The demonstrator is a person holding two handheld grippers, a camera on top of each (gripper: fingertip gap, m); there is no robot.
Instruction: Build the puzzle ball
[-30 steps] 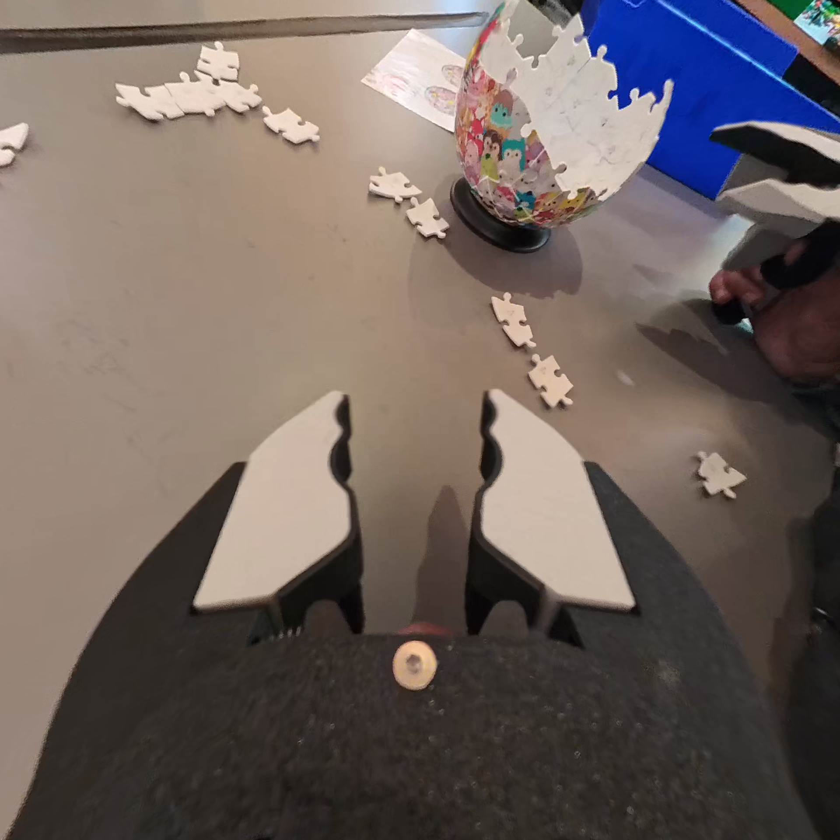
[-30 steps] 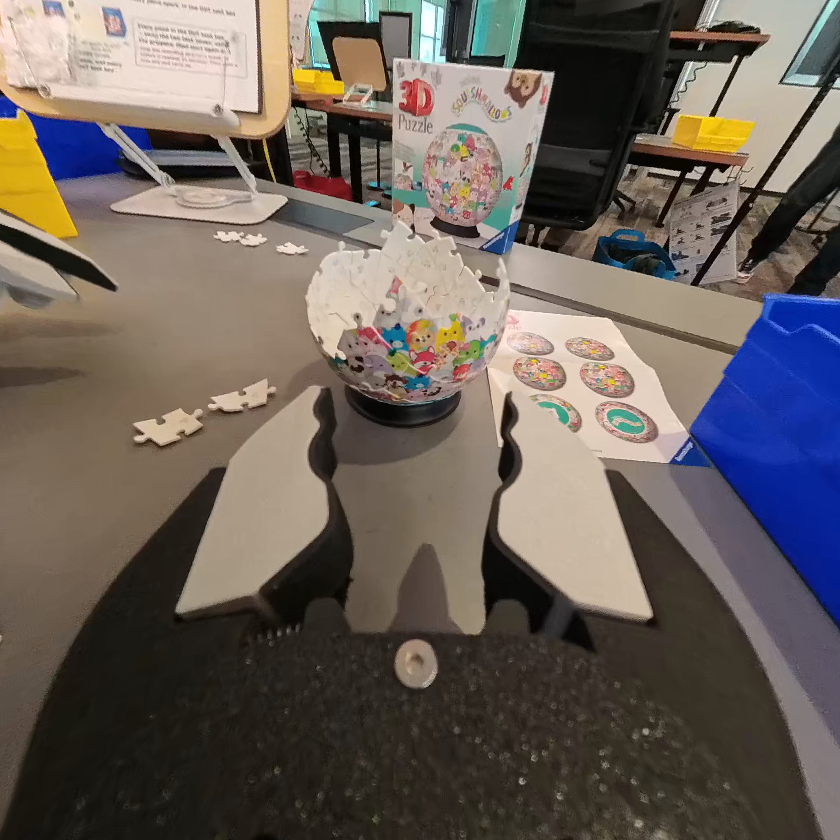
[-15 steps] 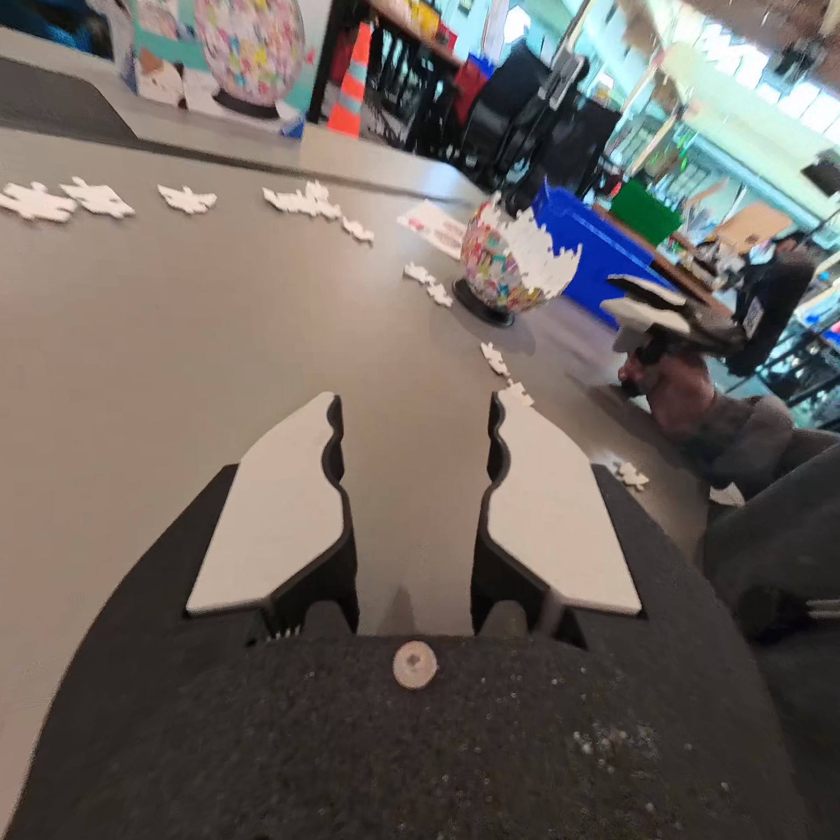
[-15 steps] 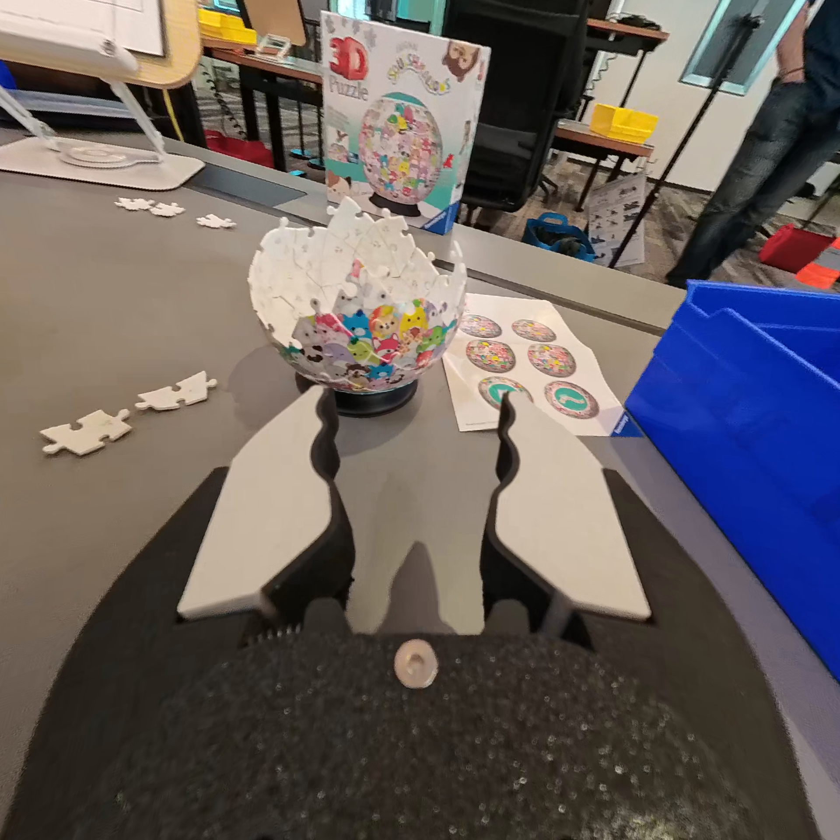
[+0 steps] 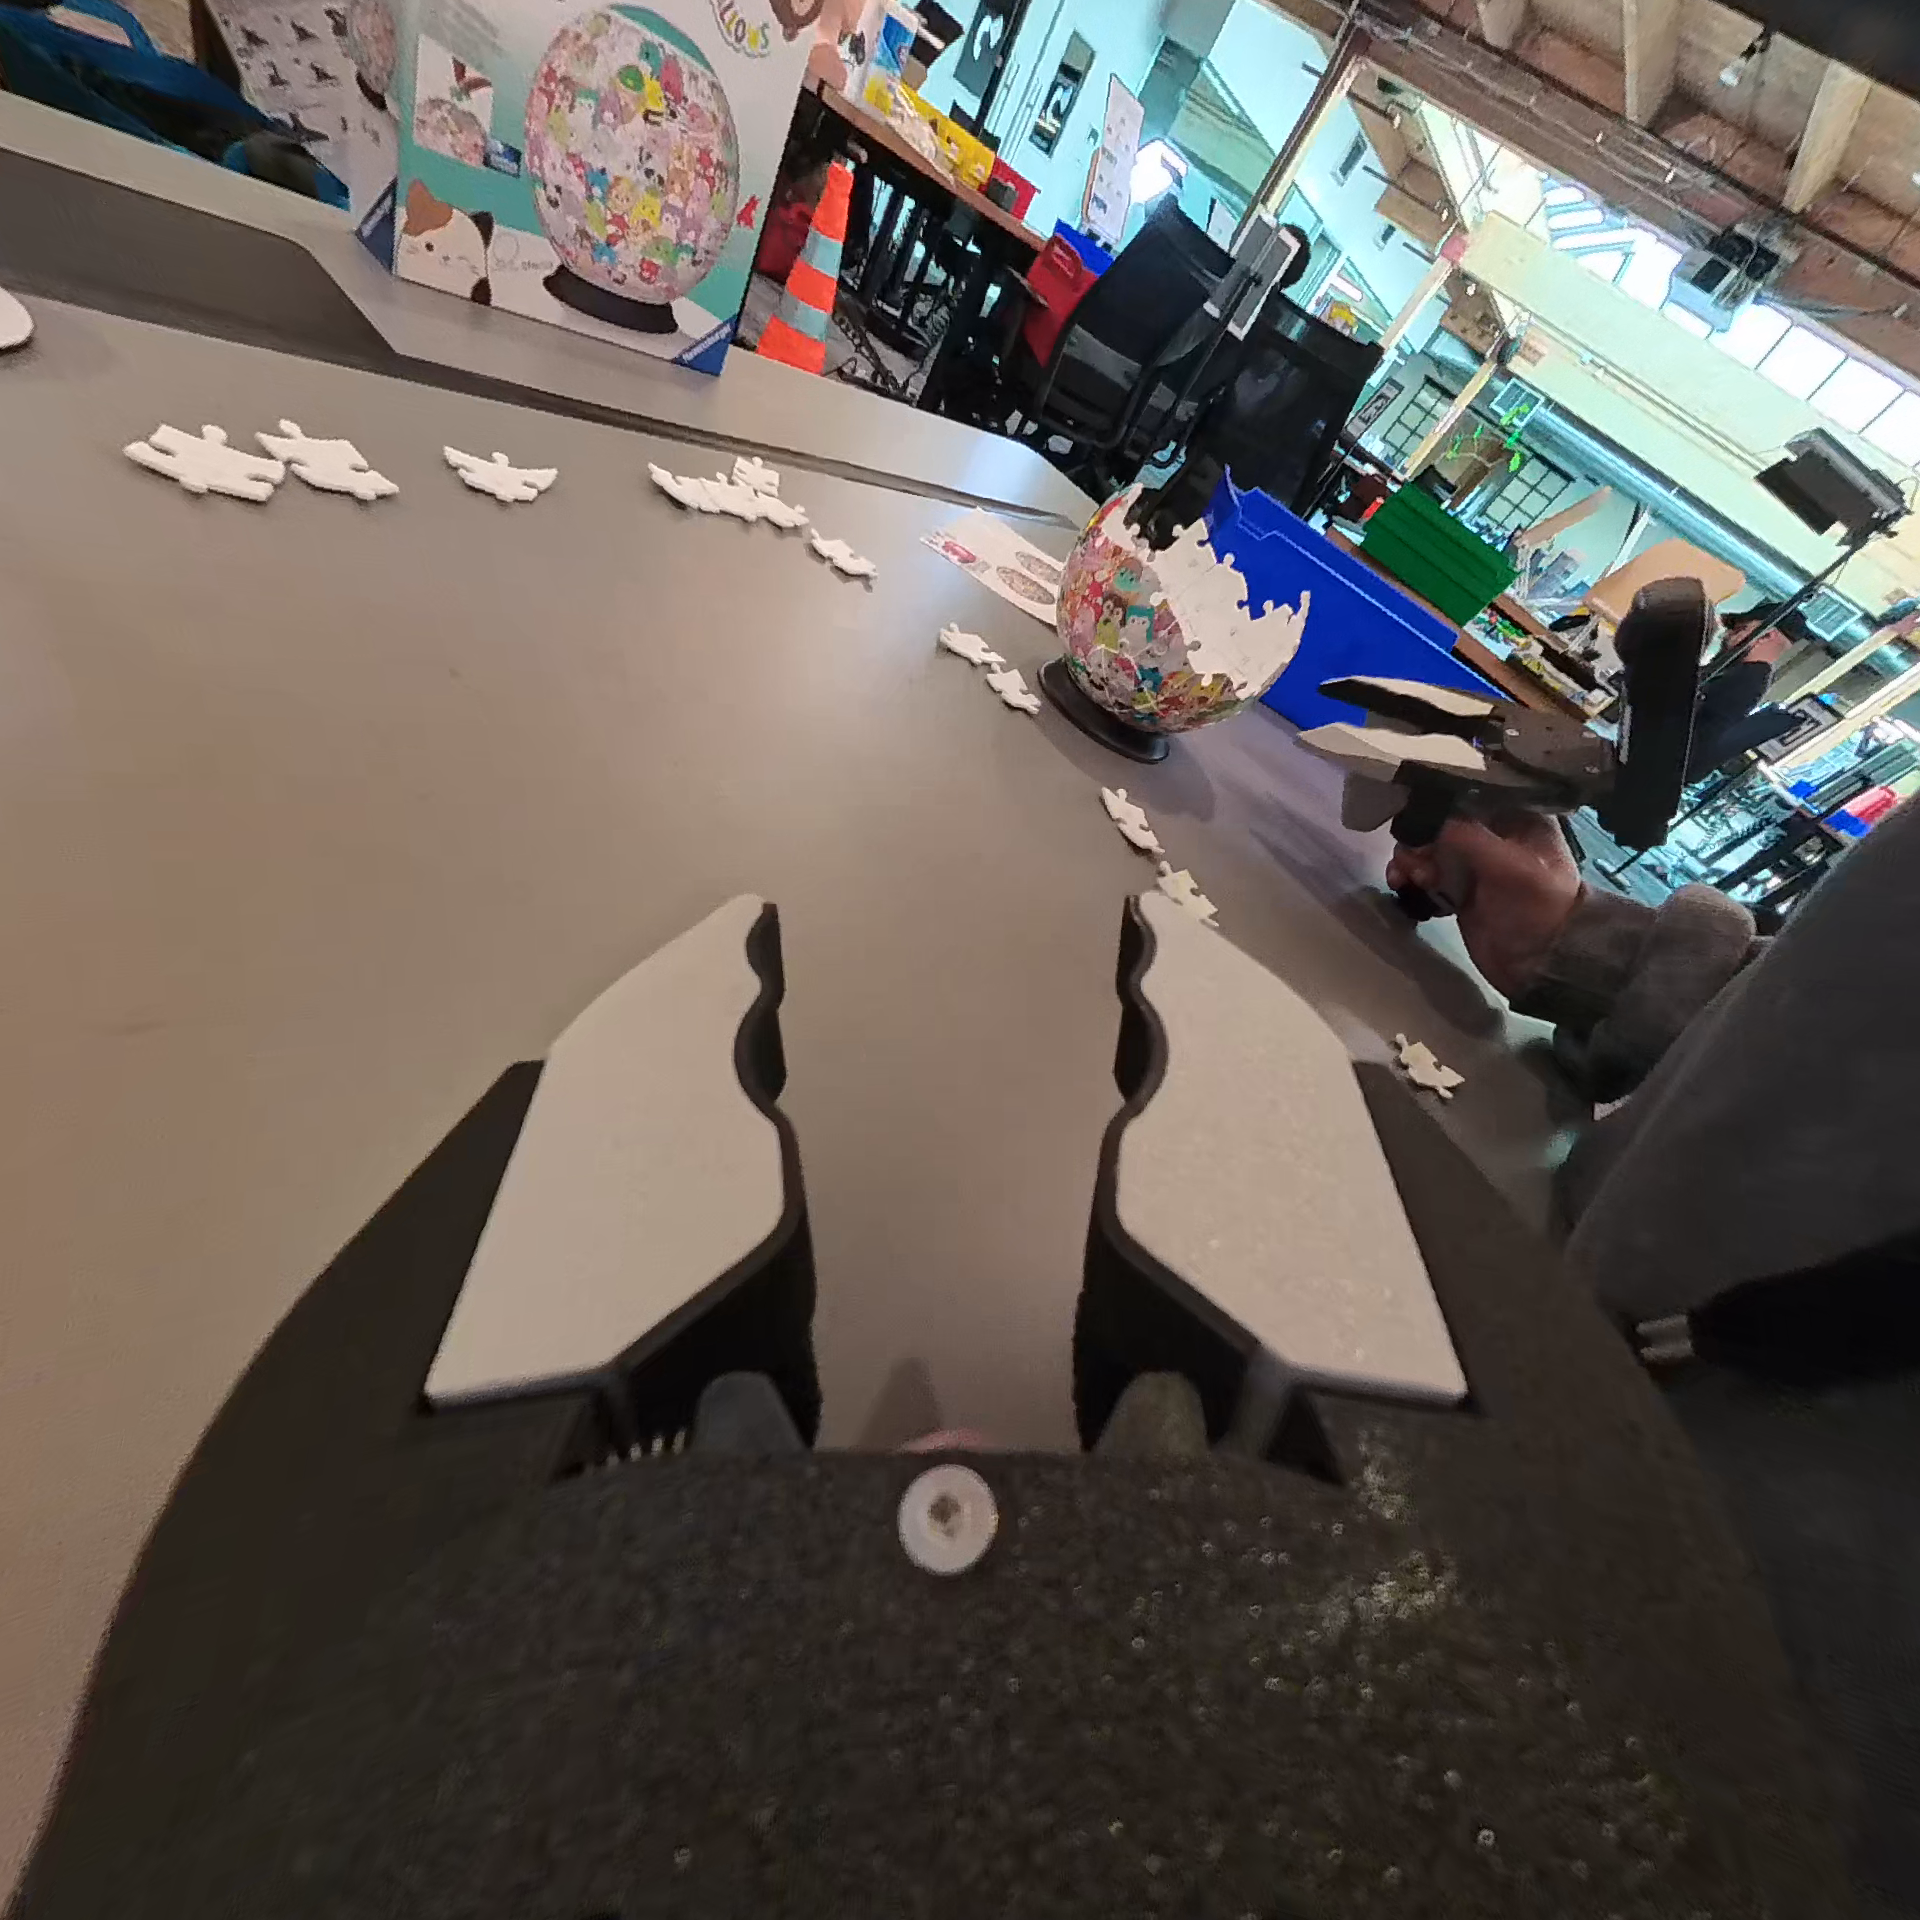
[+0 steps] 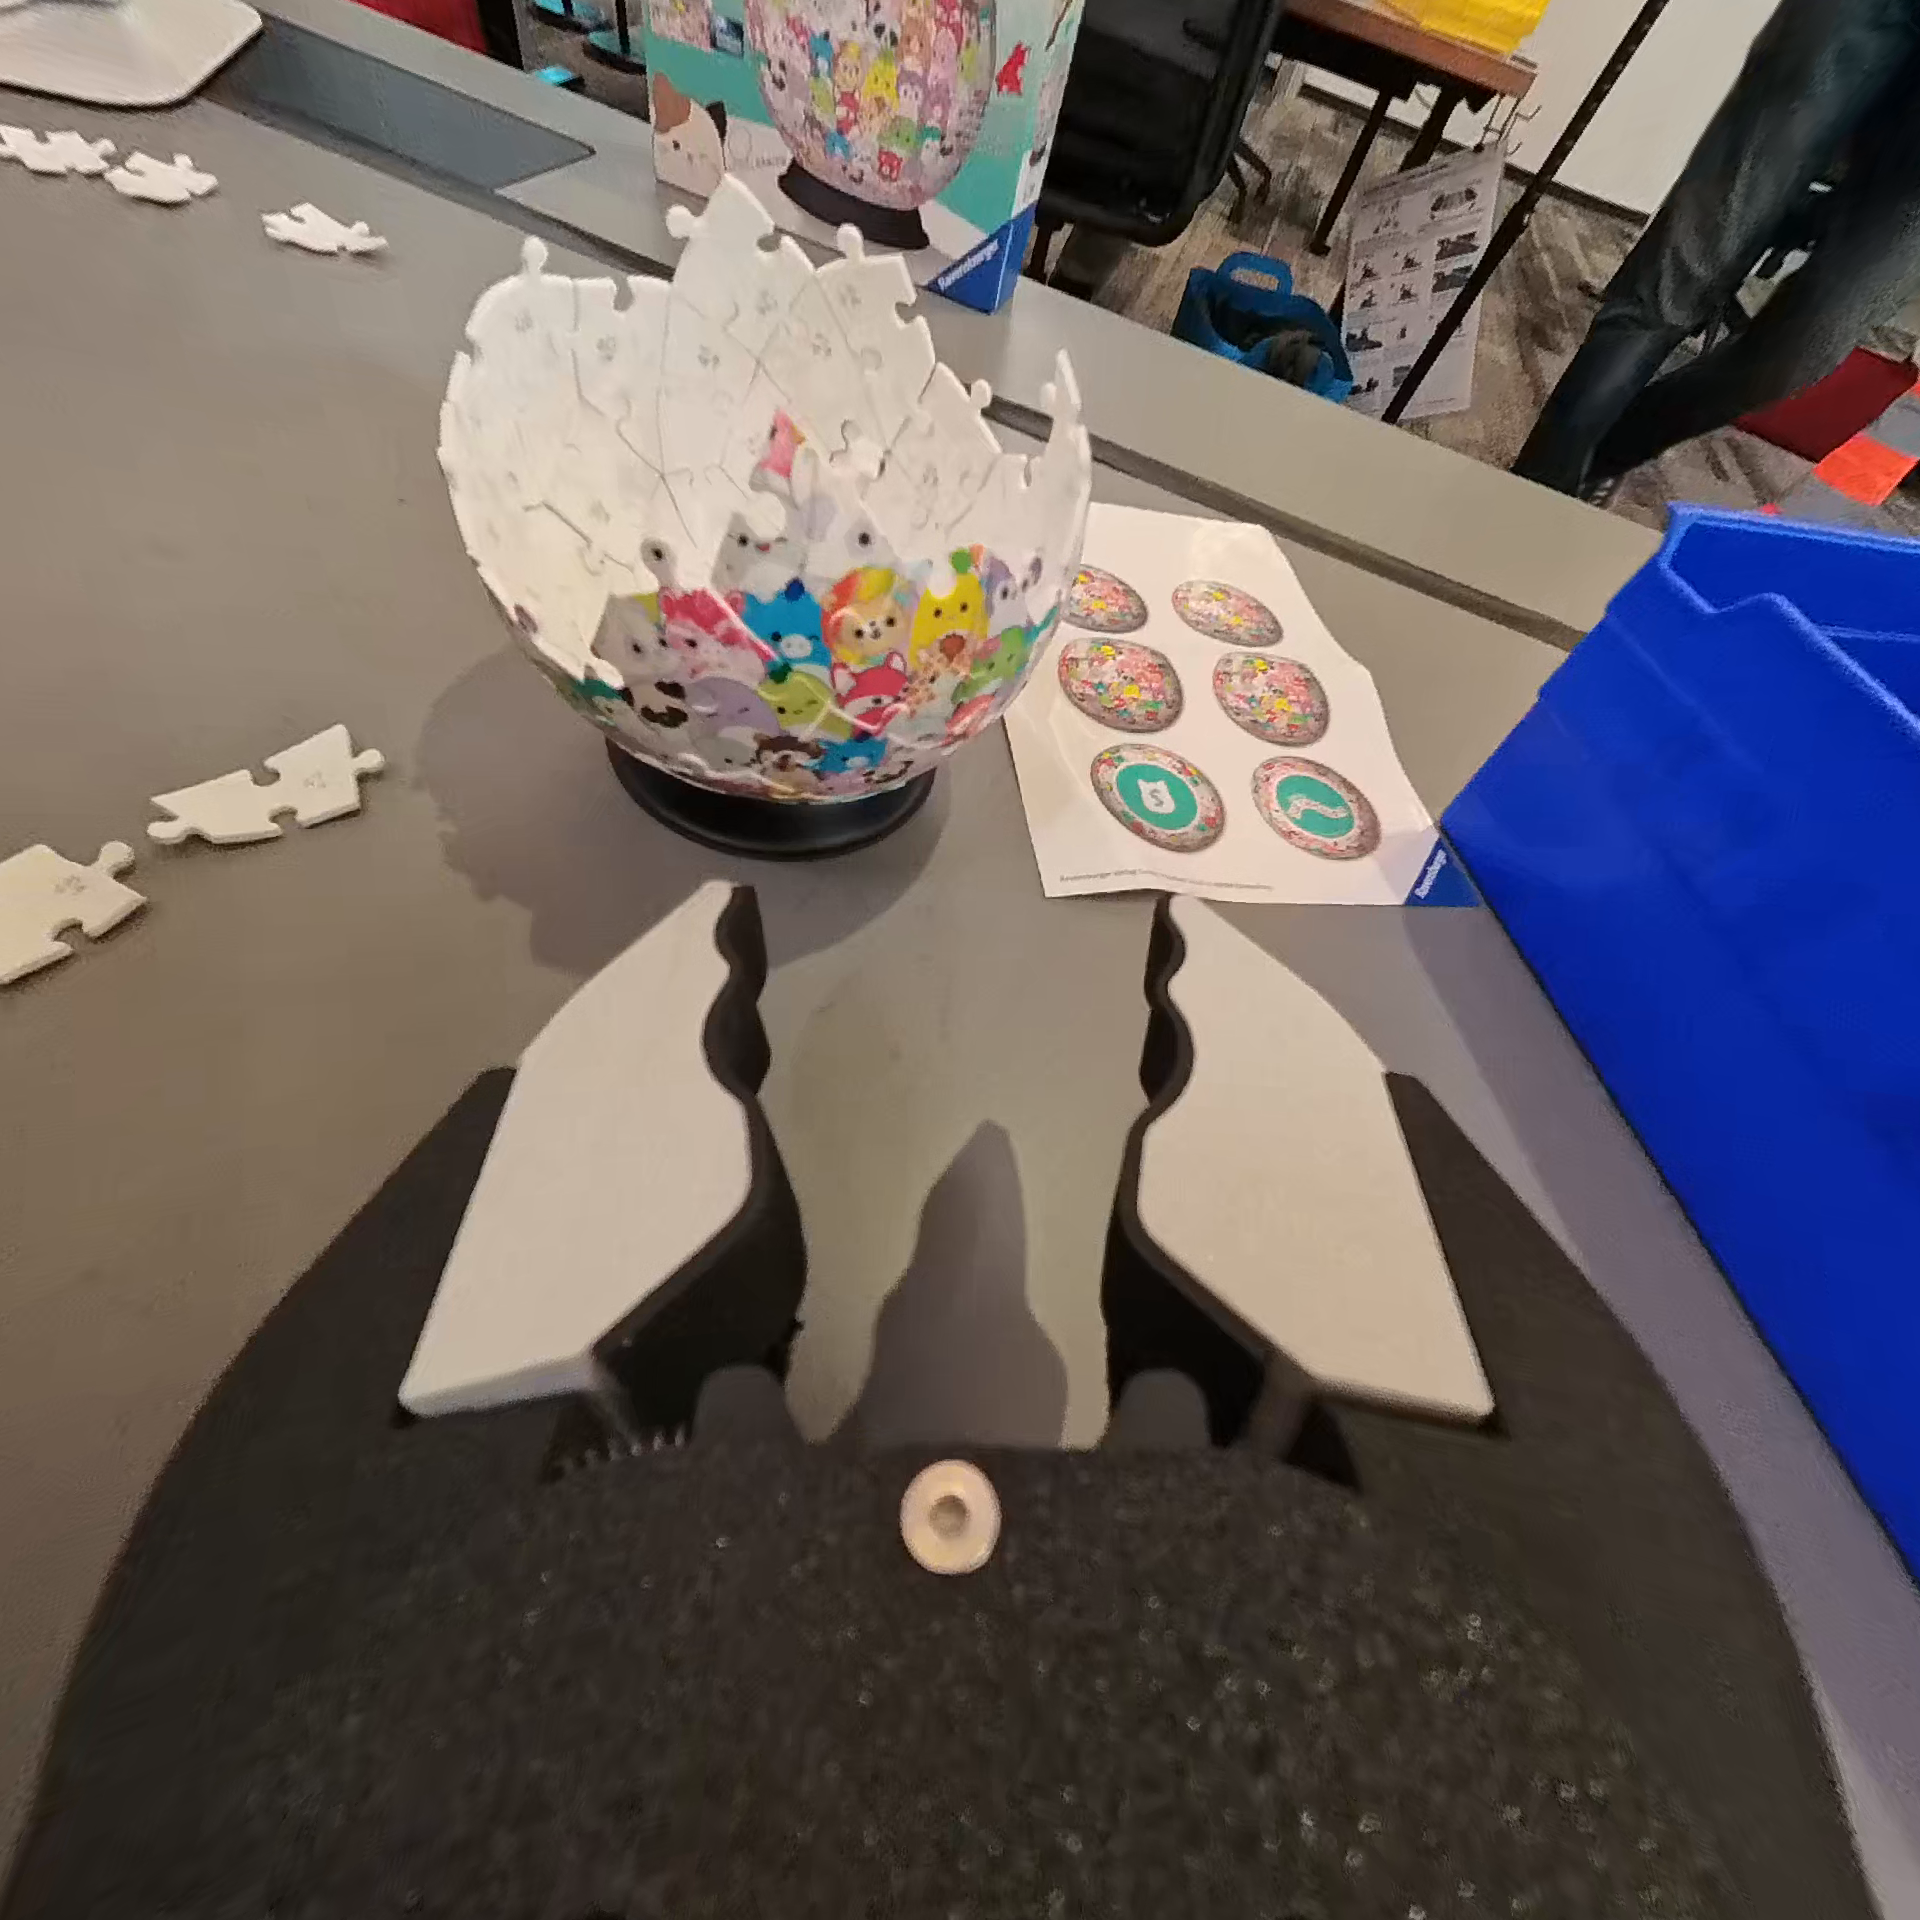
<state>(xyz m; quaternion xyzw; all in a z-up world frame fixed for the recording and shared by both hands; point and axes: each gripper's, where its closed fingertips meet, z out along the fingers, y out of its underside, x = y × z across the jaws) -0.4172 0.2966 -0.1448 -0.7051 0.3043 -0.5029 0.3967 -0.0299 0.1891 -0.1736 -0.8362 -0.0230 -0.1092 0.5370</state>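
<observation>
The half-built puzzle ball (image 6: pixel 769 582) is an open bowl, colourful outside and white inside, on a black ring stand (image 6: pixel 769 810). It also shows far off in the left wrist view (image 5: pixel 1164 634). My right gripper (image 6: pixel 951 914) is open and empty, just in front of the stand. My left gripper (image 5: pixel 945 914) is open and empty, low over the grey table, far from the ball. The right gripper (image 5: pixel 1392 727) shows in the left wrist view, held in a hand beside the ball. Loose white pieces (image 6: pixel 260 790) lie left of the ball, others (image 5: pixel 1132 821) between ball and left gripper.
A blue bin (image 6: pixel 1745 831) stands right of the ball, a printed sheet (image 6: pixel 1205 707) between them. The puzzle box (image 6: pixel 852 114) stands behind the ball at the table's far edge. More white pieces (image 5: pixel 260 462) lie in a row at the far left. A person (image 6: pixel 1725 229) stands beyond the table. My right fingertips sit around 40 centimetres from my left ones.
My left gripper has tilted up and pulled back, so the ball looks farther away. My right gripper has moved closer to the ball and looks down on it more. Both stay open.
</observation>
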